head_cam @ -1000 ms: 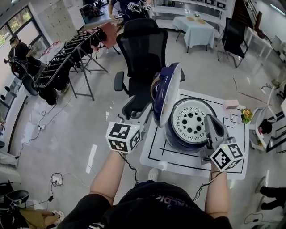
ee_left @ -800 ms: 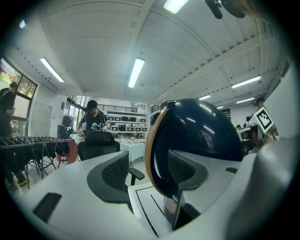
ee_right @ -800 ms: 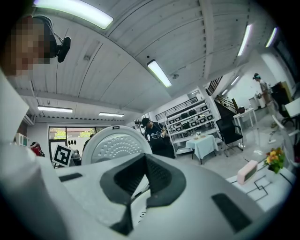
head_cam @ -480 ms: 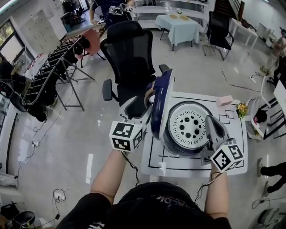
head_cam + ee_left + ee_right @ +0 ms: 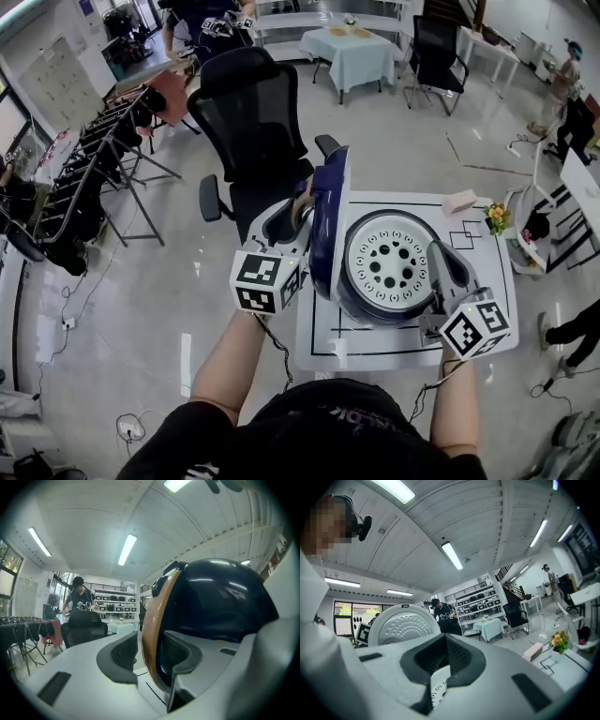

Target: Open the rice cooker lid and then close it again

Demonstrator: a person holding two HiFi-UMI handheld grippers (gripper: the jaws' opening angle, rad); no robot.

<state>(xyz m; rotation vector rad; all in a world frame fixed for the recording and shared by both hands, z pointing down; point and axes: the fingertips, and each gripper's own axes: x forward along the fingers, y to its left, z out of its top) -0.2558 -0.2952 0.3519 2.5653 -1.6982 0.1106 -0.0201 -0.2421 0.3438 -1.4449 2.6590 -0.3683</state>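
Rice cooker (image 5: pixel 375 314), dark blue, standing at the centre of the head view on a white surface (image 5: pixel 375 354) marked with black lines. Its lid (image 5: pixel 328 220) is raised and stands upright on edge at the cooker's left side; a white perforated plate (image 5: pixel 384 262) shows inside the dark ring of the body. Left gripper (image 5: pixel 298 214), left of centre, reaches in level to the lid. Its fingers (image 5: pixel 123 652) have just been closing and pinch the lid's edge, one pad at the tan rim band, the other against the dark shell. Right gripper (image 5: pixel 439 258), at the cooker's right side, lies close against the body. Its fingers (image 5: pixel 454 656) are pressed together with nothing between them, and its view faces the lid's white dimpled inner face. Pink block (image 5: pixel 459 202) and small bunch of flowers (image 5: pixel 495 217) sit at the surface's upper right. Black office chair (image 5: pixel 248 122) stands on the floor in the upper left of the frame, beyond the lid.
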